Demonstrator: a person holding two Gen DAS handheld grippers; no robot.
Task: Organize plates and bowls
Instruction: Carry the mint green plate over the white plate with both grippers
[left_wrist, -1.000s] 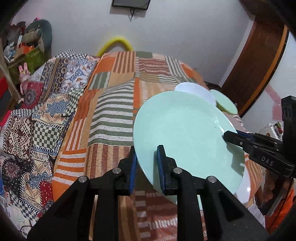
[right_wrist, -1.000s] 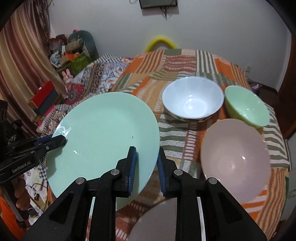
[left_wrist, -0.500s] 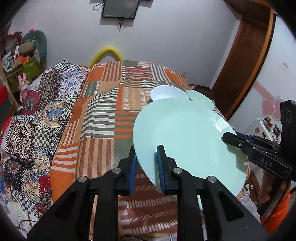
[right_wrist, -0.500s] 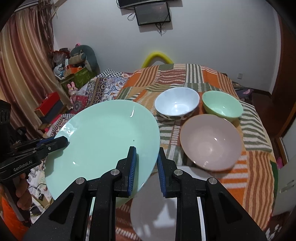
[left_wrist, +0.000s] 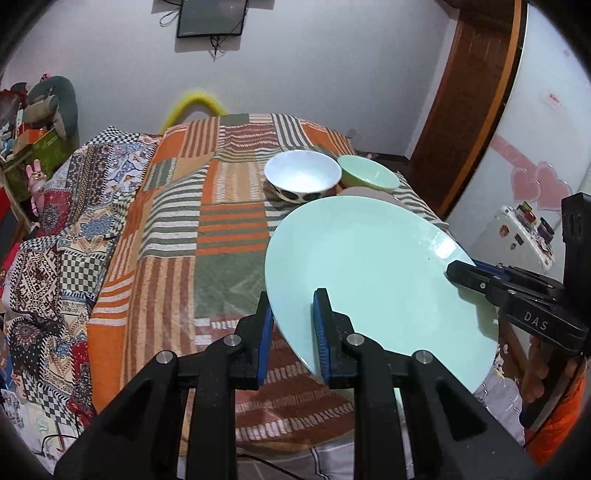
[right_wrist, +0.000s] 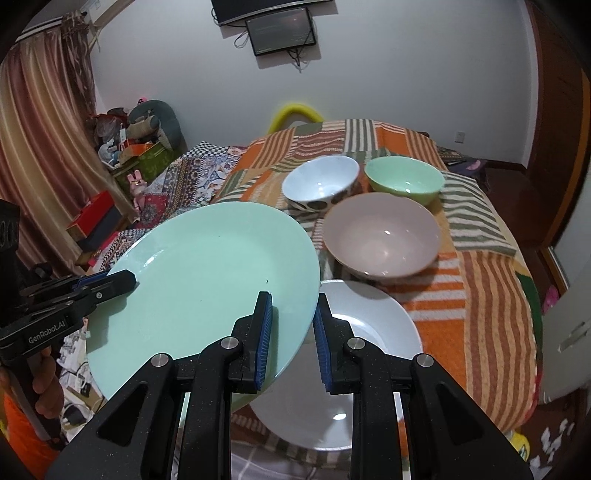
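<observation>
A large mint-green plate is held in the air above the near edge of the bed, gripped at opposite rims. My left gripper is shut on its left rim and also shows in the right wrist view. My right gripper is shut on its right rim and also shows in the left wrist view. Below it a white plate lies on the blanket. Behind stand a pink-grey bowl, a white bowl and a green bowl.
A striped orange patchwork blanket covers the bed. A patterned quilt hangs at its left side. Clutter and boxes stand by the curtain on the left. A wooden door is at the right.
Both grippers have lifted and pulled back with the green plate. The white plate underneath and the three bowls have come into fuller view.
</observation>
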